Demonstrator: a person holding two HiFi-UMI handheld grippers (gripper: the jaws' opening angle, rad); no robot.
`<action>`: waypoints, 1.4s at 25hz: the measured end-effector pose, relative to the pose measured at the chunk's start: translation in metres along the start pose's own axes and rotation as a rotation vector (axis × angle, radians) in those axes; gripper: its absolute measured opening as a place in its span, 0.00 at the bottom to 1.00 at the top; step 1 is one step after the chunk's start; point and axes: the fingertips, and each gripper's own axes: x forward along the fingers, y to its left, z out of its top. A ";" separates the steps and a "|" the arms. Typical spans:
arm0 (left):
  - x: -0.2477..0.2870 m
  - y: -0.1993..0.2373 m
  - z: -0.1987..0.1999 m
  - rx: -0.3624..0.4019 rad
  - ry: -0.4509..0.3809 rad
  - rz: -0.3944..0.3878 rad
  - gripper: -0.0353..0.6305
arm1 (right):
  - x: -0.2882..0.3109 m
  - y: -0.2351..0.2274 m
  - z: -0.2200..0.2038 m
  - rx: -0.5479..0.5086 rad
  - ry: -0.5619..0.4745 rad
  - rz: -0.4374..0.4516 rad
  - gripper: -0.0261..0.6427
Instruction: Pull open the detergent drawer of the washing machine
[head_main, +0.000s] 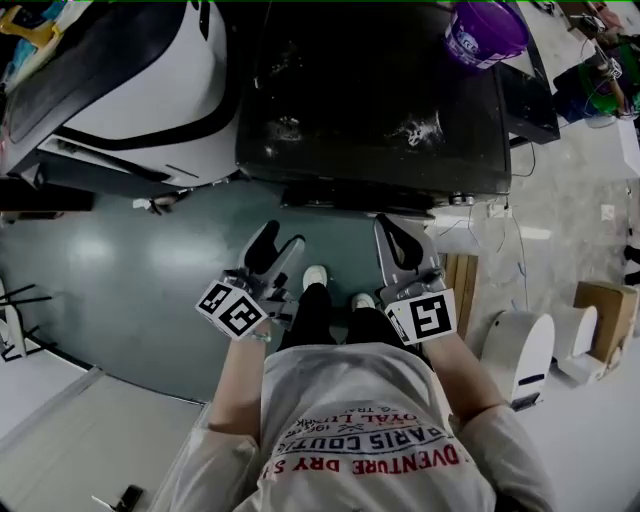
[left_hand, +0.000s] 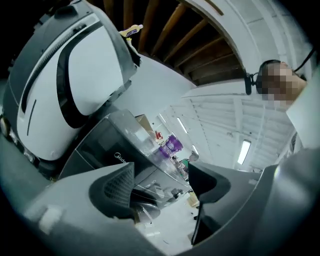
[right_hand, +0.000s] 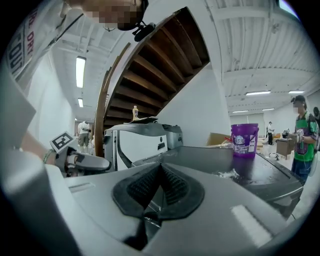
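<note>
A dark washing machine (head_main: 370, 110) stands just ahead of me, seen from above; its front panel with a brand logo (left_hand: 107, 145) shows in the left gripper view. I cannot make out the detergent drawer in any view. My left gripper (head_main: 280, 242) hangs in front of the machine's lower left, a short way off it, with its jaws apart and empty (left_hand: 160, 175). My right gripper (head_main: 395, 228) is held near the machine's front edge, level with the top (right_hand: 230, 165). Its pads (right_hand: 172, 187) meet with nothing between them.
A purple bucket (head_main: 485, 30) sits on the machine's far right corner. A large white and black appliance (head_main: 130, 80) stands close on the left. On the right are wooden planks (head_main: 462, 280), a white device (head_main: 520, 350) and a cardboard box (head_main: 605, 310). A person in green (right_hand: 302, 140) stands beyond.
</note>
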 end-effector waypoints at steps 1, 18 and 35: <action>0.005 0.010 -0.002 -0.032 0.007 -0.011 0.55 | 0.007 0.000 -0.004 0.000 0.004 -0.007 0.04; 0.074 0.108 -0.033 -0.531 -0.081 -0.243 0.55 | 0.055 0.005 -0.075 0.042 0.111 -0.059 0.04; 0.097 0.111 -0.010 -0.516 -0.243 -0.412 0.54 | 0.068 -0.007 -0.108 0.060 0.162 -0.061 0.04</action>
